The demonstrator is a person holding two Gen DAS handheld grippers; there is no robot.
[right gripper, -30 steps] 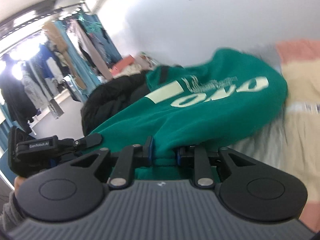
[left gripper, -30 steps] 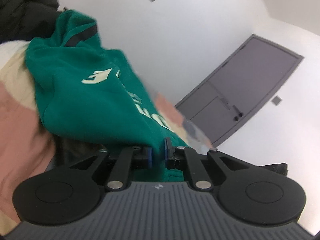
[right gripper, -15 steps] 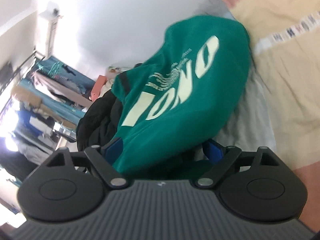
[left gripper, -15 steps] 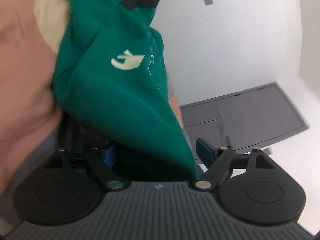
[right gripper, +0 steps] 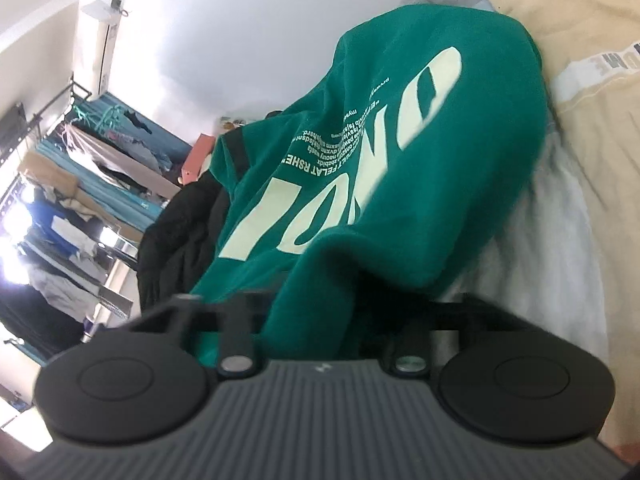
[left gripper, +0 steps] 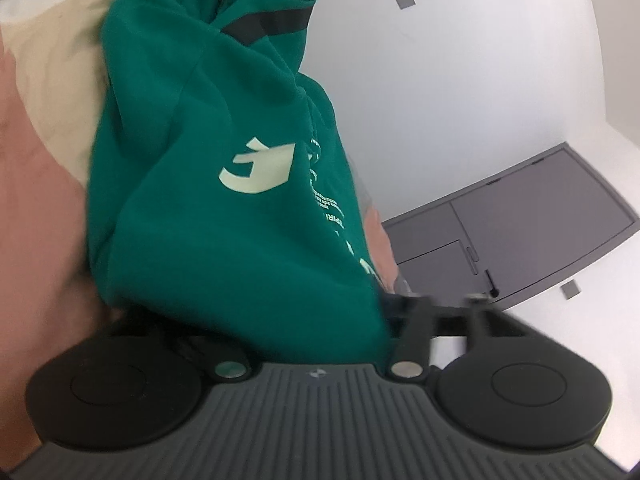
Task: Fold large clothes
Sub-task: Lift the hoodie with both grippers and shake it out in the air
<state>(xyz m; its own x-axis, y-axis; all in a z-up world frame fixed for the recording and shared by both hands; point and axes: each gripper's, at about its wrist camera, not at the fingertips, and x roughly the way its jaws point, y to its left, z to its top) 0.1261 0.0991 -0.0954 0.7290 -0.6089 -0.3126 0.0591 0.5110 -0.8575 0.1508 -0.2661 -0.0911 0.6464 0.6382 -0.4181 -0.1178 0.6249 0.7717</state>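
Because both tools stood wide open with the green sweatshirt (left gripper: pixel 224 208) draped loose between their jaws, neither the left tool (left gripper: pixel 288 316) nor the right tool (right gripper: pixel 336 312) gripped anything. At frame centre, the unheld heap could slump and undo its fold on the bed (right gripper: pixel 592 128).

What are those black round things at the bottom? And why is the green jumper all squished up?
Those black parts belong to two hand-held pinchers a person carries, one per hand. Each has a camera looking along its fingers. One picture comes from the left gripper, the other from the right gripper. Both reach into a green sweatshirt with pale lettering, bunched on a pink and beige bed cover beside a black garment. The cloth hides the fingertips, so I cannot tell whether they pinch it.
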